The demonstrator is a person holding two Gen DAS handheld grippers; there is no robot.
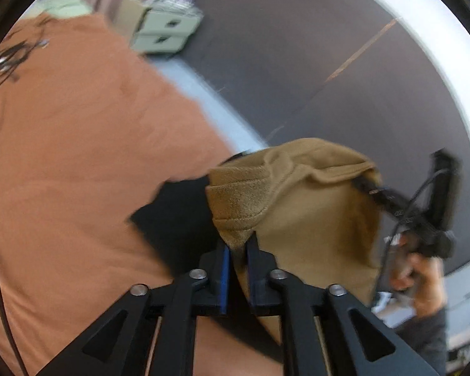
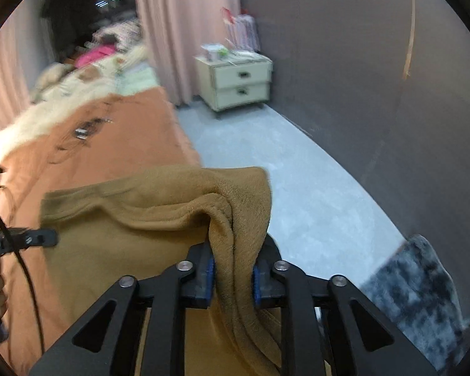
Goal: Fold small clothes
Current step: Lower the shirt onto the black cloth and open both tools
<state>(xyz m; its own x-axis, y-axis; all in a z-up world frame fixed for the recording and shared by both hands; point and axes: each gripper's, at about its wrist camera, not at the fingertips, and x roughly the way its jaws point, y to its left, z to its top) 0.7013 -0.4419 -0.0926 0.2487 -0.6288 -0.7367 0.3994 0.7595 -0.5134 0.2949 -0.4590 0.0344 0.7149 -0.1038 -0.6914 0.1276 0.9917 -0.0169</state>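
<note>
A small tan knit garment hangs stretched between both grippers, above an orange bed cover. My left gripper is shut on one bunched corner of it. My right gripper is shut on the other corner, where the tan garment folds into thick layers between the blue pads. The right gripper also shows at the right of the left wrist view, and the left gripper at the left edge of the right wrist view. A dark cloth lies on the cover below the garment.
A cream two-drawer nightstand stands by the pink curtain and grey wall. Grey carpet floor runs beside the bed. Piled clothes lie at the bed's far end. A grey mottled fabric is at the lower right.
</note>
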